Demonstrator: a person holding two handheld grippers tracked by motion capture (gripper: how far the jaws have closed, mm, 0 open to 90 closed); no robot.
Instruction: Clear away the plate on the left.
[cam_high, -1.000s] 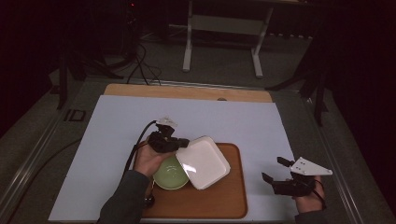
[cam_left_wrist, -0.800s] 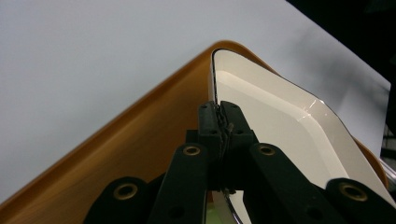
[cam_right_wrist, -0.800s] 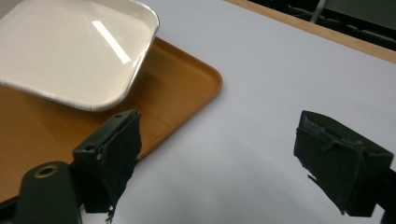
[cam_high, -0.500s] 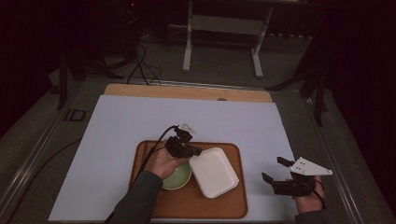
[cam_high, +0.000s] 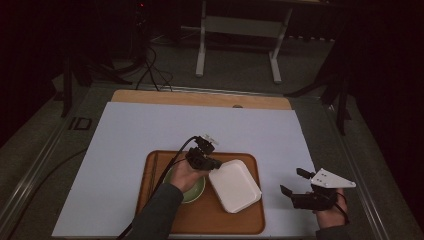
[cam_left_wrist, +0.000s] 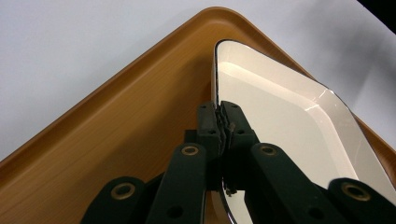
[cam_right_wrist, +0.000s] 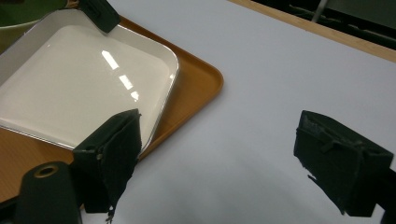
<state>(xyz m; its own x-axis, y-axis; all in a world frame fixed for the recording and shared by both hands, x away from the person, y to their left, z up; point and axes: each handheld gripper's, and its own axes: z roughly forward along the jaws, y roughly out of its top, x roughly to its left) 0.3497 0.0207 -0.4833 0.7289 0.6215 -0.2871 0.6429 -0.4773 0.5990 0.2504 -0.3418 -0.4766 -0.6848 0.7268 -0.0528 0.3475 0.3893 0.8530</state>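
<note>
The left hand-held gripper (cam_left_wrist: 223, 122) is clamped on the rim of the white plate (cam_high: 235, 185), which sits on the tray (cam_high: 250, 222) beside the green bowl (cam_high: 196, 191). Lower the plate flat on the tray, clear of the bowl, before letting go; the right hand-held gripper (cam_right_wrist: 233, 158) waits off the tray, jaws apart

Dark room, grey floor (cam_high: 240, 55) behind the table (cam_high: 200, 97), white metal stand (cam_high: 239, 30) far behind the table, black cables (cam_high: 150, 75) on the floor left of the stand, pale sheet (cam_high: 150, 130) over the tabletop
</note>
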